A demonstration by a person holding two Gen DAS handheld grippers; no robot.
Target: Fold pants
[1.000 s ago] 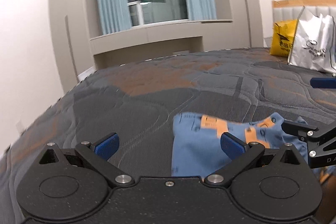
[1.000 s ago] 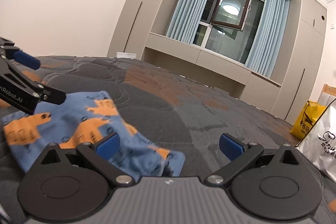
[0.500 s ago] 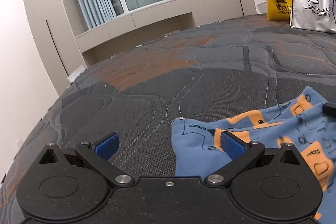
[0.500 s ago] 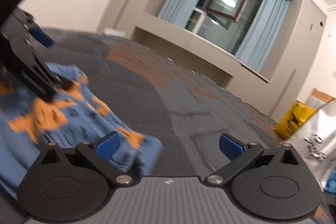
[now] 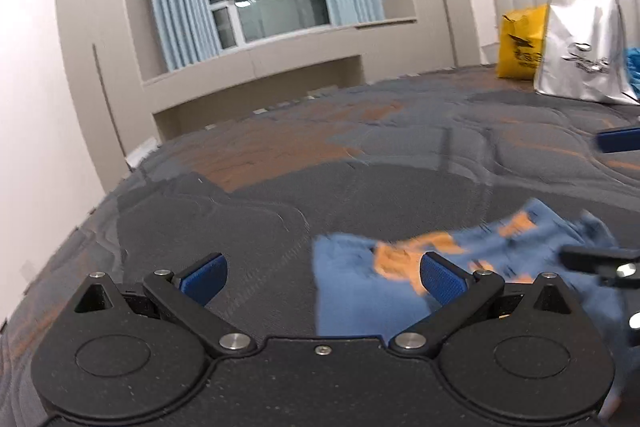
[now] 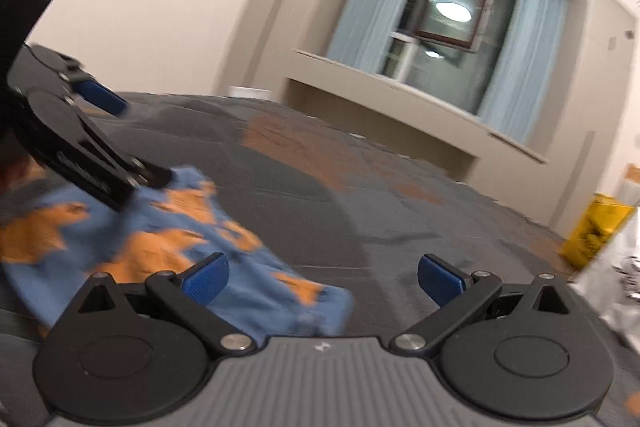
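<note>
On the grey-and-orange bed cover [image 5: 360, 163] lie the blue pants [image 5: 360, 291] with orange print, bunched and blurred. Both my jaws are spread wide, nothing held. My left gripper [image 5: 322, 273] sits at the pants' left edge, its right finger over the cloth. My right gripper [image 6: 322, 273] sits at their right end, left finger over the fabric. Far back by the headboard: yellow bag [image 5: 520, 43], white bag [image 5: 580, 55].

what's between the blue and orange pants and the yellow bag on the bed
Only bare grey and orange quilted bedcover. In the left wrist view nothing lies between the blue and orange patterned pants and the yellow bag near the headboard.
</note>
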